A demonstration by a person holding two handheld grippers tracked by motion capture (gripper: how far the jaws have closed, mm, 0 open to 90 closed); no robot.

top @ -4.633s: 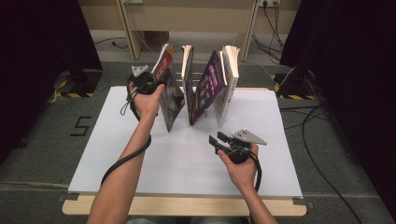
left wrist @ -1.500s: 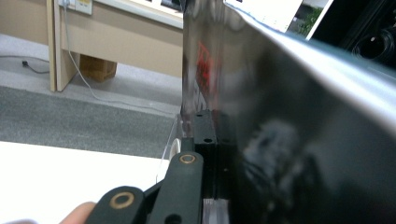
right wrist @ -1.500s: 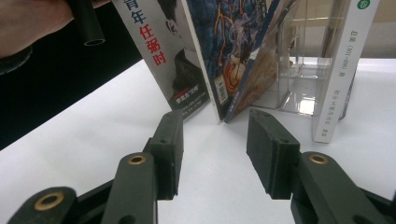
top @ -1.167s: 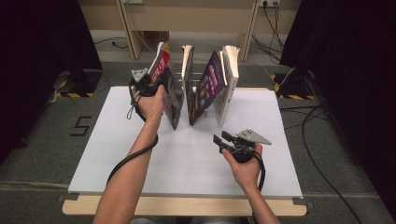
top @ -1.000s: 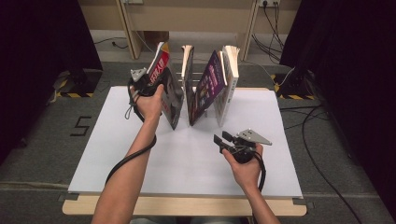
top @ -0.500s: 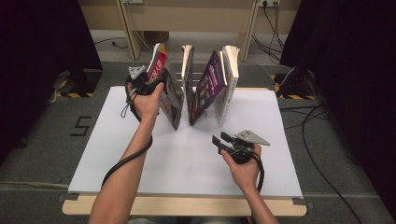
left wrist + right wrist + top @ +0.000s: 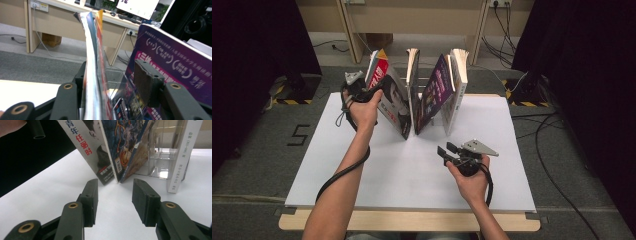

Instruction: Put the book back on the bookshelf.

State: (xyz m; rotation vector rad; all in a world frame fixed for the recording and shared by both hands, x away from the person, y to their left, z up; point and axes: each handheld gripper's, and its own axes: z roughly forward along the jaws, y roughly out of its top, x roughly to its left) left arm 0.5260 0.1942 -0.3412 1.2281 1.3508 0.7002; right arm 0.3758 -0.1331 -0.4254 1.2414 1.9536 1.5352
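My left gripper has just been opening its jaws around the red-covered book, and the thin book now stands between the pads with a clear gap on the purple-book side, so I judge the grip let go. The book leans at the left end of the row on the white table, its foot against the next one. My right gripper hangs open and empty, well short of the books.
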